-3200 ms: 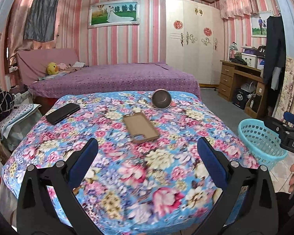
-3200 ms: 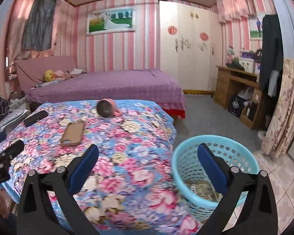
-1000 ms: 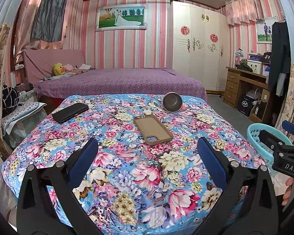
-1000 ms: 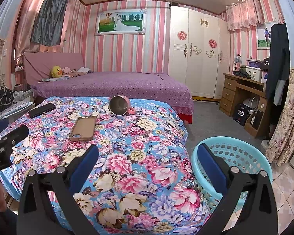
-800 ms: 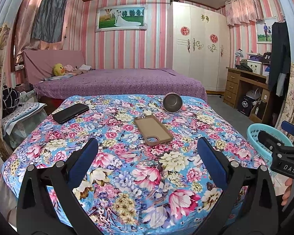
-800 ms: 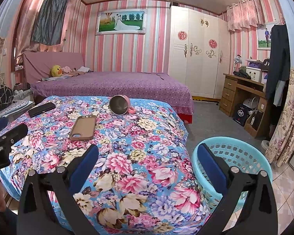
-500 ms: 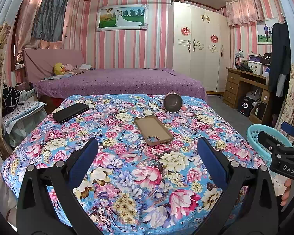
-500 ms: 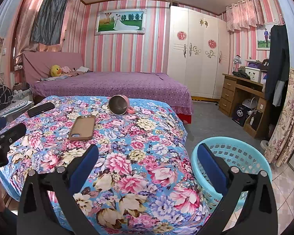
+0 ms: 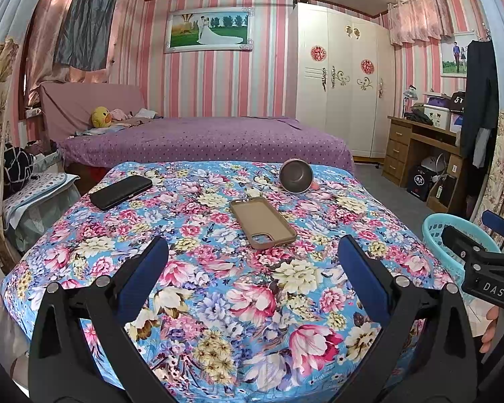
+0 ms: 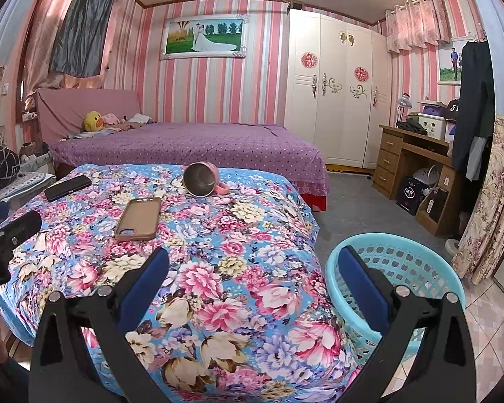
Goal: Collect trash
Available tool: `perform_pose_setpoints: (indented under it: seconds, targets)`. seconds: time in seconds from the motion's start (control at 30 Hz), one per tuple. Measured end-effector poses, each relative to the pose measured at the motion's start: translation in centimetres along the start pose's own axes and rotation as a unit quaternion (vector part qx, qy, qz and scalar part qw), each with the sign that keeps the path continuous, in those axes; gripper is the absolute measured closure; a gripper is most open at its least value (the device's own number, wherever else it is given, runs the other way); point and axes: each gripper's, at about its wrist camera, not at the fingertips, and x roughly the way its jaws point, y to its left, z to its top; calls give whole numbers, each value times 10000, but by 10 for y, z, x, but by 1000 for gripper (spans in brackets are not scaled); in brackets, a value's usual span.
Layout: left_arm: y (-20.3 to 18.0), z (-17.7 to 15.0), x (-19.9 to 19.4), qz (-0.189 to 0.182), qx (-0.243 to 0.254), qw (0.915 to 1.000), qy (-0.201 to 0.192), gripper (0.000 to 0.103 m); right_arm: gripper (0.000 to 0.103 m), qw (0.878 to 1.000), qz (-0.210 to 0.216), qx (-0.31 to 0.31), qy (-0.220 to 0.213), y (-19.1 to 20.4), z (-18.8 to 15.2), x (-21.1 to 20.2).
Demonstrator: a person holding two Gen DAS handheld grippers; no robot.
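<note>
A light blue plastic basket stands on the floor at the right of the floral-cloth table; its rim also shows in the left wrist view. My left gripper is open and empty above the table's near part. My right gripper is open and empty over the table's right edge, its right finger in front of the basket. No loose trash shows on the table.
A brown phone case, a black phone and a tipped pink metal mug lie on the table. A purple bed stands behind, a wooden desk at the right.
Both grippers have drawn back and up from the table and basket since 3.2 s ago; over the last second they barely move. Both stay open and empty.
</note>
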Motion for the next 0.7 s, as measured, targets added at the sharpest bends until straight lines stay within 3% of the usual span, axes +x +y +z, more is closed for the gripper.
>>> perform_pose_setpoints:
  seconds: [0.7]
  targets:
    - [-2,-1,-1,-2,-9,10000,-19,5,5,10000,-24,16,0,-1,-2,3]
